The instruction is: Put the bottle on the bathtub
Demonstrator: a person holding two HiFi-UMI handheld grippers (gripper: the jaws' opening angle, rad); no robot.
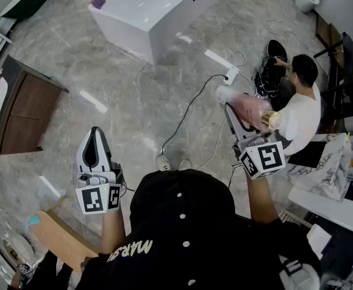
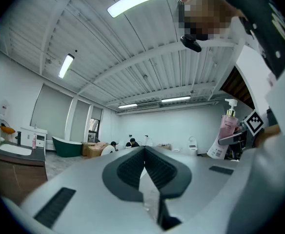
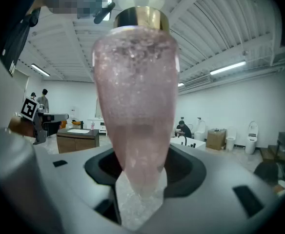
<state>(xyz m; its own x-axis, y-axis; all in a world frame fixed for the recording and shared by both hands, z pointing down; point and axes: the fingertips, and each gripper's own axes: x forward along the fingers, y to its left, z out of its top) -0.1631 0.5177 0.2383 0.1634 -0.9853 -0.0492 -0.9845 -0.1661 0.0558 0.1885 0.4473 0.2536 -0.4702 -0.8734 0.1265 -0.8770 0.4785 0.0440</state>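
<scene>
— Fingers of the right gripper (image 3: 140, 177): what have they got?
— They're clamped on the lower body of the pink bottle (image 3: 135, 91). It stands upright, pump on top, held in the air roughly level ahead of the right forearm.
— And the left gripper (image 2: 143, 156)?
— Fingers pressed together, empty, held level too.
— Room to move?
— Open marble floor (image 1: 134, 95) reaches the white bathtub (image 1: 125, 29), well ahead. A cable (image 1: 188, 109) crosses it, and a seated person (image 1: 302, 110) is near the bottle's right.
</scene>
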